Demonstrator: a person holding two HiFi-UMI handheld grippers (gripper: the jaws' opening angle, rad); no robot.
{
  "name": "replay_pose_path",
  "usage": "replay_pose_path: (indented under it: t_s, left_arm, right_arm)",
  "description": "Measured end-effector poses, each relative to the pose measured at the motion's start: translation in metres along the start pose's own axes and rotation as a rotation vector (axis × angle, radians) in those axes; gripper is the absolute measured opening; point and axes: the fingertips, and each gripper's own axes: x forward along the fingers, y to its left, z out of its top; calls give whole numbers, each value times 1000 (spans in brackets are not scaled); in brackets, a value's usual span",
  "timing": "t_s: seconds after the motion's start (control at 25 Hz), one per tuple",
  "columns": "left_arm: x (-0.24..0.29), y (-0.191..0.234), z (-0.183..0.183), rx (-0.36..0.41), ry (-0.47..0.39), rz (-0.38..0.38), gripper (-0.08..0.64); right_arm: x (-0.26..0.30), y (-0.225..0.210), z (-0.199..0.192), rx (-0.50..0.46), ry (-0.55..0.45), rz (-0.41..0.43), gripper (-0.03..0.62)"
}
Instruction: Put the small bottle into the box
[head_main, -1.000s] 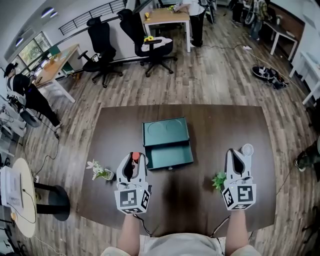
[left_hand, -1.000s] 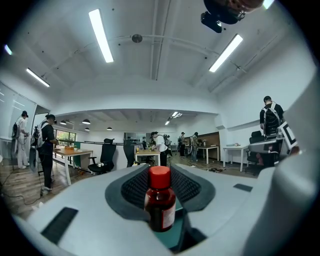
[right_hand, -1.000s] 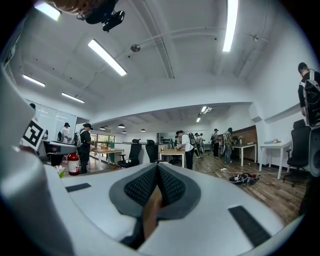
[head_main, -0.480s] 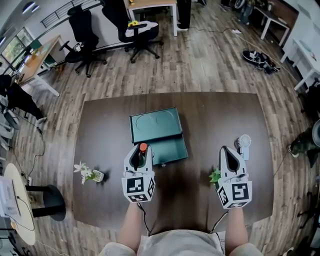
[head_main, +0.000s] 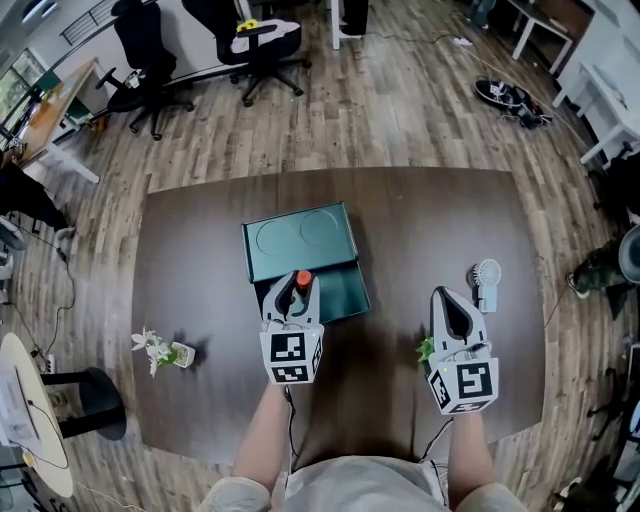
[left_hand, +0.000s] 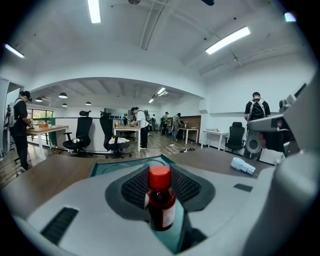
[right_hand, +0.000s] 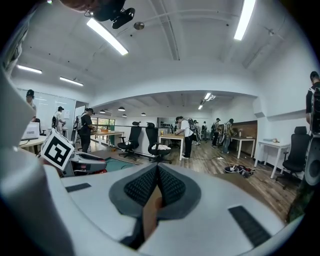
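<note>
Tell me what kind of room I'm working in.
Likely an open-plan office or lab: black swivel office chairs, a light wooden desk, and plank flooring around the dark brown table.

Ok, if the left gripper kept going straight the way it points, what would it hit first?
Most likely the green box: the left gripper, shut on the small bottle, points at it with its tips over the open tray. Depth is unclear: tray or closed top could come first.
</note>
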Motion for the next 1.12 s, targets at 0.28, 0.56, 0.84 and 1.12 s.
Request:
replay_pose_path:
  t_s: [0.28, 0.56, 0.84, 1.12]
  left_arm:
    - [24, -10, -9, 33, 24, -44, 130]
    - [28, -14, -28, 24, 71, -63, 130]
    - [20, -17, -32, 9, 97, -84, 130]
    - [-1, -26, -40, 79, 128, -89, 130]
  right_arm:
    - [5, 3, -7, 4, 19, 1, 2]
    - [7, 5, -9, 2, 21, 9, 2]
    - [8, 10, -8, 6, 15, 22, 2]
    - [4, 11, -6, 15, 3, 31, 2]
